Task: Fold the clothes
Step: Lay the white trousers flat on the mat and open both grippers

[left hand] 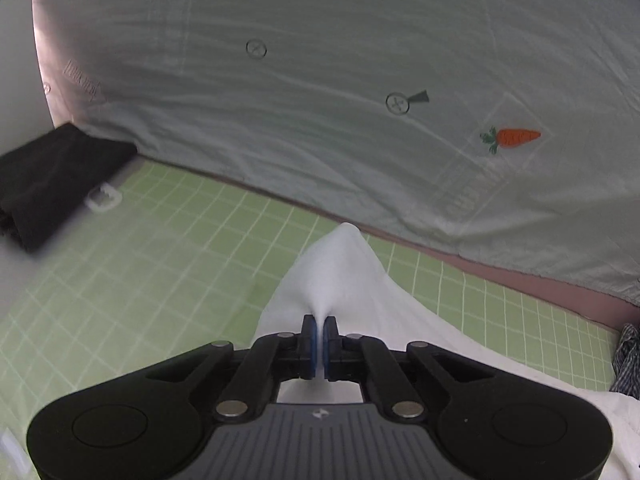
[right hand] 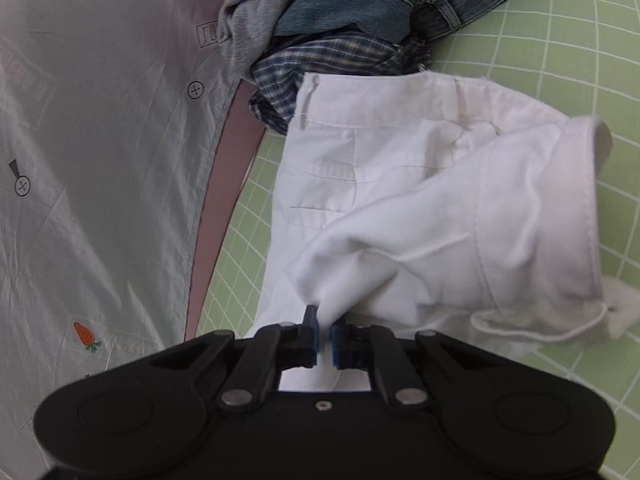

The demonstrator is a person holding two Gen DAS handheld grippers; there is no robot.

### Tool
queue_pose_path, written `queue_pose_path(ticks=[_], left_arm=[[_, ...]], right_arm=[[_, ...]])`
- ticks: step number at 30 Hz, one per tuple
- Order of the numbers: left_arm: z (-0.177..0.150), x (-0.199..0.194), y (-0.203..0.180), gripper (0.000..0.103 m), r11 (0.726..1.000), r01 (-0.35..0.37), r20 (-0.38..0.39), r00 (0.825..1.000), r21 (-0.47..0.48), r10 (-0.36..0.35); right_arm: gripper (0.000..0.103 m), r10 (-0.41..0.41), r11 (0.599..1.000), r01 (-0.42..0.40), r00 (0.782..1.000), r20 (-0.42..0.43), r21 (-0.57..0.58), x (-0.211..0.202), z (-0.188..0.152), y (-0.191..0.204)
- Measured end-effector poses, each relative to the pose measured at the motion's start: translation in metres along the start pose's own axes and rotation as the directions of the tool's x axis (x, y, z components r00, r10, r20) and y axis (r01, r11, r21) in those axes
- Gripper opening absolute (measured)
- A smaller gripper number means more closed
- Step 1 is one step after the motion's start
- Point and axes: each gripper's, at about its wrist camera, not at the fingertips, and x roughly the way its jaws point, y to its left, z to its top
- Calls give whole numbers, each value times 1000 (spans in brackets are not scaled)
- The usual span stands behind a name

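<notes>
On the green grid mat (right hand: 560,60) beside a carrot-print sheet (left hand: 320,100), we have the white shorts (right hand: 400,184) mid-fold. Our left gripper (left hand: 319,330) and right gripper (right hand: 323,332) each pinch white cloth, nearly closed. One dark item (left hand: 52,184) lies folded at ten o'clock; one pile (right hand: 340,20) waits unfolded at twelve.

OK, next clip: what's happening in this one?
A person with two handheld grippers is folding a white garment on a green grid mat. The left gripper and the right gripper are each shut on a pinch of its fabric, which is lifted and bunched, partly doubled over itself. A pile of unfolded clothes waits at the mat's far edge, and a folded black item lies off to one side.
</notes>
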Motion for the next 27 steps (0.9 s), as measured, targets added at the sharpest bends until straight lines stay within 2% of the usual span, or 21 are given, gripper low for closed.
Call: queue_pose_path(ticks=[1,4,7,8,9,12,14,16,17,19,21,22,23,25,26,27], left_arm=[[9,-7,-1,4,1000,1,36,999,11,-1],[8,-32,-1,3,999,-2,98,995,34,-1],[-26,-56,9,3,1000,-11,80,997,7,11],[-42,-65,14,3,1000,-24,69,997,4,24],[-59,-73,19,3,999,-38,52,998,3,37],[-119,-79,34,4,996,-85,-71,994,30,87],[-162,-67,45,4,990,-128,-188,973,55,136],[-188,-59,51,6,985,-146,-269,949,89,165],[-194,-61,53,13,983,-156,-273,945,101,178],[-194,-71,53,13,983,-154,-248,953,104,176],[-184,-82,54,34,990,-121,-207,969,78,135],[-177,-86,52,39,992,-111,-183,976,66,122],[-171,-89,50,45,993,-101,-160,981,57,109],[-160,-91,40,50,995,-86,-127,988,55,93],[-154,-92,35,56,995,-79,-110,990,54,85],[-149,-93,30,65,996,-71,-94,993,54,76]], right_arm=[[5,21,999,-21,1000,18,-29,-5,2,9],[4,81,988,-70,994,77,-136,-26,5,32],[4,103,966,-66,985,138,-249,-63,5,43],[4,88,966,-51,986,139,-254,-70,2,37],[4,74,965,-35,987,140,-260,-76,-1,31],[4,20,960,21,990,142,-279,-95,-11,9],[4,-86,946,120,988,125,-302,-94,-24,-18],[4,-183,938,196,981,70,-285,-87,-36,-49],[4,-212,937,217,976,47,-275,-84,-39,-60],[5,-222,933,225,974,41,-281,-84,-41,-62],[7,-232,929,232,972,35,-287,-85,-43,-65],[8,-237,927,236,971,32,-290,-85,-44,-66],[14,-242,925,240,970,29,-293,-86,-45,-67],[19,-252,921,247,967,24,-299,-86,-47,-70],[30,-256,921,251,966,22,-300,-86,-48,-71],[36,-256,923,252,966,23,-290,-86,-47,-70]])
